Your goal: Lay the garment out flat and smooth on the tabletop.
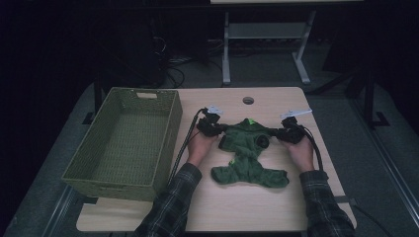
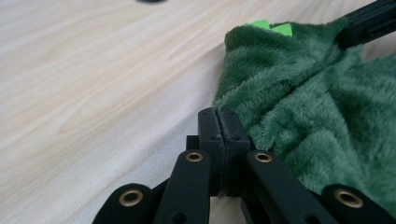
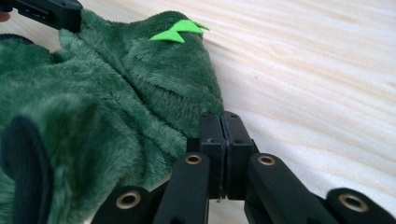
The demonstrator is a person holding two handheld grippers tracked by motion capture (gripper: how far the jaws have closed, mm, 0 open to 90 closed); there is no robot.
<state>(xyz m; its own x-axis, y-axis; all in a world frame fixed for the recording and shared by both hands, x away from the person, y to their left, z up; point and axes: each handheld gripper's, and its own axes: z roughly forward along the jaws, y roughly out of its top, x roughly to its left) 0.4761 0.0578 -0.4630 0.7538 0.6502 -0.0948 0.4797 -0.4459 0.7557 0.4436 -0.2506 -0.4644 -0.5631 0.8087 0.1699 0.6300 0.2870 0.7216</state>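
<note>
Green garment [image 1: 249,150] — both jaws closed (beside it).

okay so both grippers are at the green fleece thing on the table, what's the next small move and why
Probably lift both grippers together, just enough to raise the garment off the table. The left gripper and right gripper both have shut jaws at opposite edges of its upper part, seemingly pinching fleece. The basket stands to the left, a likely destination.

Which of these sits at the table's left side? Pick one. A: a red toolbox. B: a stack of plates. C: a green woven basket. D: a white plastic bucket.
C: the green woven basket stands on the table, left of the fuzzy green garment.
</note>
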